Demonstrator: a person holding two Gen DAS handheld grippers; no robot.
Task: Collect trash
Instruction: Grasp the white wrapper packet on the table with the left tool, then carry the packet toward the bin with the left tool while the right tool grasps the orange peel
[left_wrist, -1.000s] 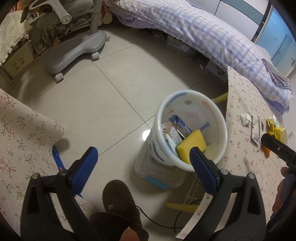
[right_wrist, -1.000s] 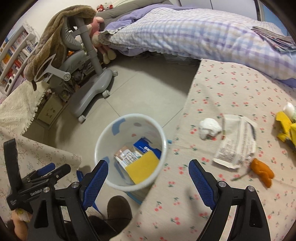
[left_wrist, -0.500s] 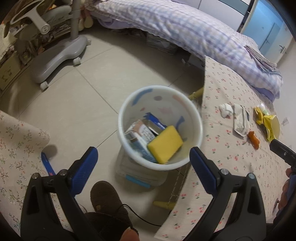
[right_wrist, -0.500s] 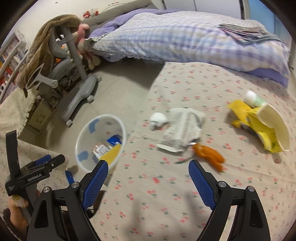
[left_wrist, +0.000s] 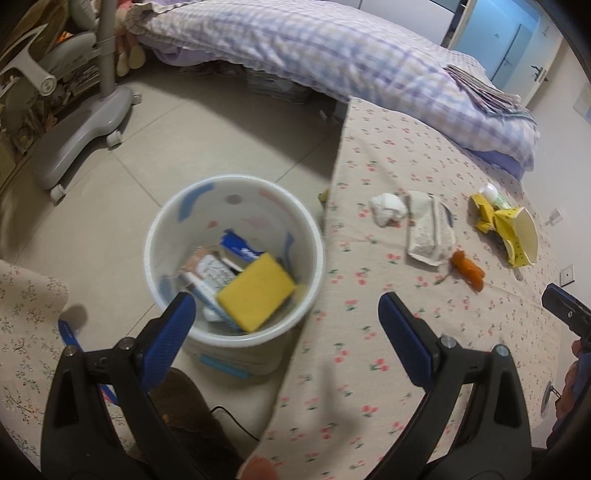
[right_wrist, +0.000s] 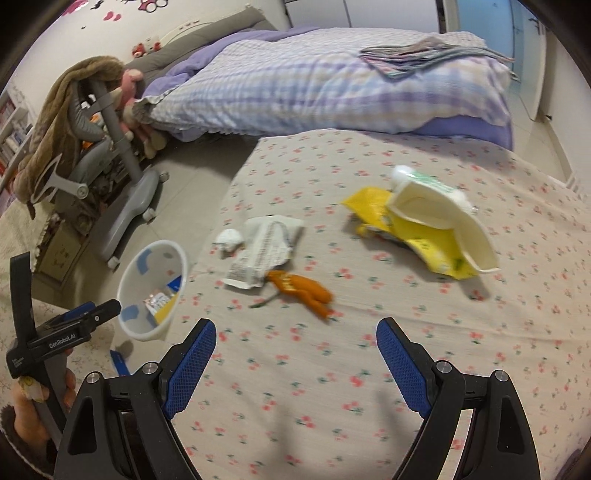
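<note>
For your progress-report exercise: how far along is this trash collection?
Done: the white plastic bin already holds a yellow sponge and cartons. In hand: nothing; the left gripper and right gripper are open. Left on the floral tablecloth: white tissue ball, printed wrapper, orange wrapper, yellow packaging.

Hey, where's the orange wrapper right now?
In the right wrist view, the orange wrapper lies on the floral tablecloth, just right of the white printed packet.

The orange wrapper (right_wrist: 301, 290) at frame centre is smeared by motion blur. In the bin (left_wrist: 236, 258), the yellow sponge (left_wrist: 256, 291) hides most of the cartons (left_wrist: 210, 271). The right tongs (left_wrist: 565, 312) are cut by the right edge.
</note>
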